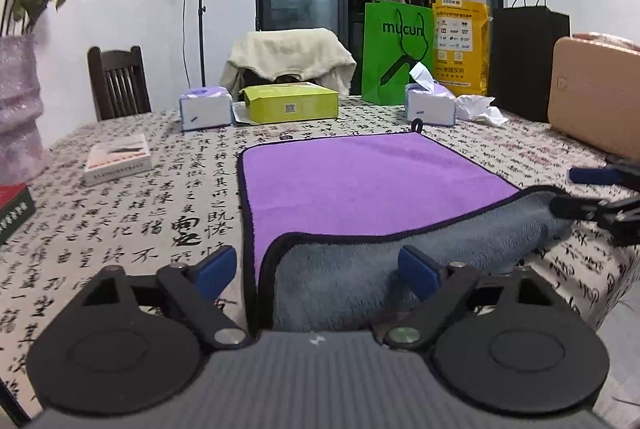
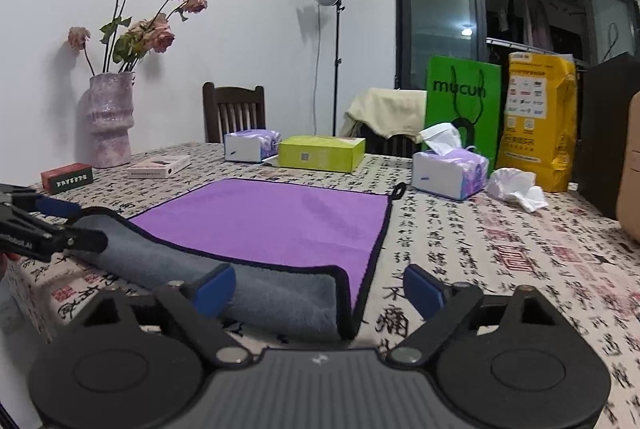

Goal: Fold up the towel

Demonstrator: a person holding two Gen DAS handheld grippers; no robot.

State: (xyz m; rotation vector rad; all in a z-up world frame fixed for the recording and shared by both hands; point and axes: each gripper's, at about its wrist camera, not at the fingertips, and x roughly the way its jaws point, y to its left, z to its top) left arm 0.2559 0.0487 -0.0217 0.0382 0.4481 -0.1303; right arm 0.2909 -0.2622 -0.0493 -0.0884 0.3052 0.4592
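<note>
A purple towel [image 1: 360,185] with a black hem and grey underside lies flat on the table; it also shows in the right wrist view [image 2: 272,225]. Its near edge is turned up and over, showing a grey roll [image 1: 400,269] [image 2: 256,289]. My left gripper [image 1: 324,273] is open, its blue pads on either side of the near left corner of the fold. My right gripper [image 2: 320,289] is open around the near right corner. Each gripper shows at the edge of the other's view [image 1: 592,197] [image 2: 60,225].
The table [image 1: 120,221] has a calligraphy-print cloth. Behind the towel stand two tissue packs [image 1: 430,105], a yellow-green box [image 1: 292,103], green [image 1: 396,49] and yellow bags, a black bag and a tan case [image 1: 596,101]. A vase [image 2: 110,117], small boxes and a chair are at the left.
</note>
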